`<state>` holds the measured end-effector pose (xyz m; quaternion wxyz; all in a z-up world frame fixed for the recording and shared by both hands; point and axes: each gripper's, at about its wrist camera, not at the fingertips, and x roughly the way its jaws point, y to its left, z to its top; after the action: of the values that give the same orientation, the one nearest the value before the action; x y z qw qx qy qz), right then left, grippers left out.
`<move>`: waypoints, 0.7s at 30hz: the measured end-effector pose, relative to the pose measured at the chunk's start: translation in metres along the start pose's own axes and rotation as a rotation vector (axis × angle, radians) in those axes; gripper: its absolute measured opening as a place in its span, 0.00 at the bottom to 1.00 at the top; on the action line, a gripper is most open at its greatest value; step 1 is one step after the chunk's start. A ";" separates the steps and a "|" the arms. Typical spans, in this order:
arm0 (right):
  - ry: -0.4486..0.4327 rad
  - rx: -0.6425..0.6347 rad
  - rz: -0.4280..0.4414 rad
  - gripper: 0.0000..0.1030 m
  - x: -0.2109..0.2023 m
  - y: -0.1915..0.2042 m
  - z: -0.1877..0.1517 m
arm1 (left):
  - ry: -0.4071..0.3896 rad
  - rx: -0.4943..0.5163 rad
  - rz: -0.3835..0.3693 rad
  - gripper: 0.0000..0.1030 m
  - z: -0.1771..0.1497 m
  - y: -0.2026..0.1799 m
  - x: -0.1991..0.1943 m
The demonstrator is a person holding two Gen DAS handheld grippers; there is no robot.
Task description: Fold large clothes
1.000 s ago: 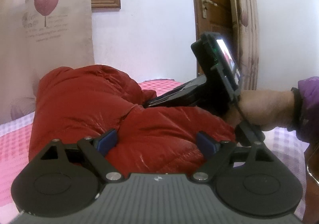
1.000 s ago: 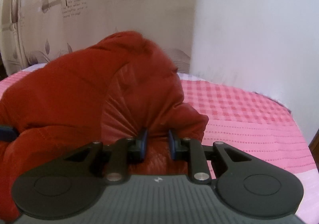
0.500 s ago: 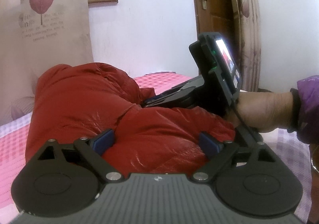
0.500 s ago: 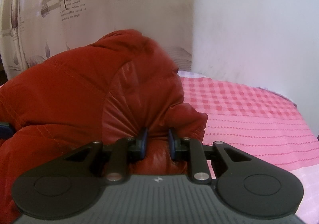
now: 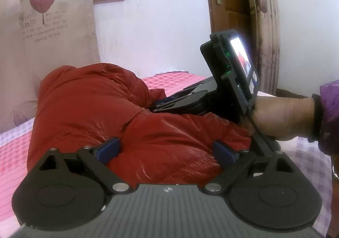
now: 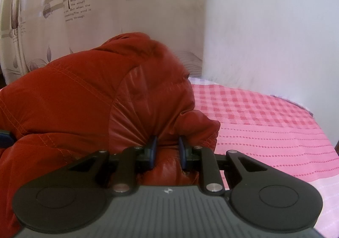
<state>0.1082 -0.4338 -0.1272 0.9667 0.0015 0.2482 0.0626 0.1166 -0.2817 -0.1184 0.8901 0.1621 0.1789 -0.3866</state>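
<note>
A puffy red jacket lies bunched on the pink checked bed. My left gripper stands wide, its blue pads on either side of a broad bulge of the jacket without pinching it. In the right wrist view, my right gripper is shut on a narrow fold of the jacket, which puckers between the pads. The left wrist view shows that same right gripper from the side, held by a hand in a purple sleeve, with its tips buried in the jacket.
A beige curtain with leaf prints hangs behind the bed on the left. A white wall runs along the far side. A wooden door stands at the back right. Bare bedsheet lies to the right of the jacket.
The left gripper's jaws have spread a little wider around the jacket. The right gripper keeps its pinch on the fold and has hardly moved.
</note>
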 end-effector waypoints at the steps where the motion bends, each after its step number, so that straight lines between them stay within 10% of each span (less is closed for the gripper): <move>1: 0.000 0.001 0.001 0.20 0.000 0.000 0.000 | 0.002 0.001 0.001 0.91 0.000 0.000 0.000; 16: -0.013 -0.001 -0.005 0.20 -0.001 0.001 -0.001 | 0.026 0.003 0.006 0.93 0.004 -0.003 0.002; 21: -0.014 0.001 -0.007 0.20 -0.002 0.001 -0.001 | 0.023 -0.056 -0.004 0.73 0.015 0.010 -0.018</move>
<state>0.1064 -0.4330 -0.1270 0.9686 0.0017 0.2416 0.0590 0.1155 -0.2707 -0.0952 0.8913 0.1411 0.2004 -0.3813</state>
